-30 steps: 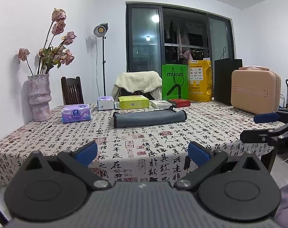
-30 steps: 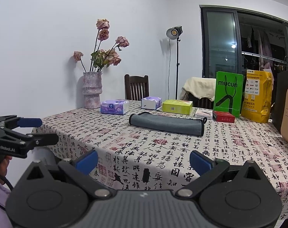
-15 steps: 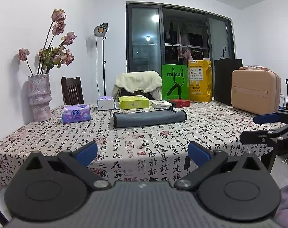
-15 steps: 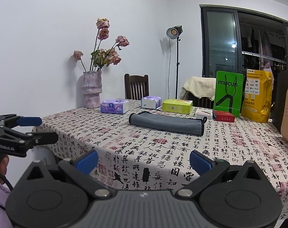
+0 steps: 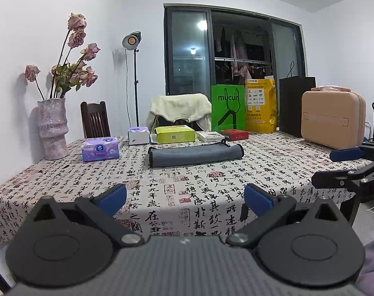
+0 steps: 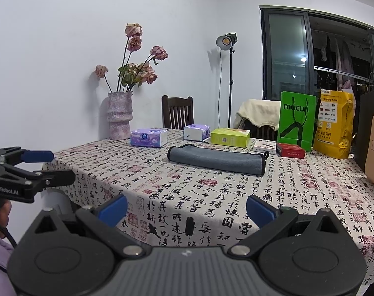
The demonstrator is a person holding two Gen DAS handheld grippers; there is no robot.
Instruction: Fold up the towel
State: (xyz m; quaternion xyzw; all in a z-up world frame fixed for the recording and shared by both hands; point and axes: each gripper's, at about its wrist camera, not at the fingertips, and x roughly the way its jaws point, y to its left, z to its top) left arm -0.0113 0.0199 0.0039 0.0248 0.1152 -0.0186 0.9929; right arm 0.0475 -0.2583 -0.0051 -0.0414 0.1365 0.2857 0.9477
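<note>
A grey towel lies folded into a long narrow strip near the far middle of the table; it also shows in the right wrist view. My left gripper is open and empty, held off the table's near edge, well short of the towel. My right gripper is open and empty, also off the near edge. Each gripper shows in the other's view: the right one at the right edge, the left one at the left edge.
The table has a calligraphy-print cloth. On it stand a vase of dried roses, tissue packs, a green box, small boxes, paper bags and a beige case. Chairs stand behind.
</note>
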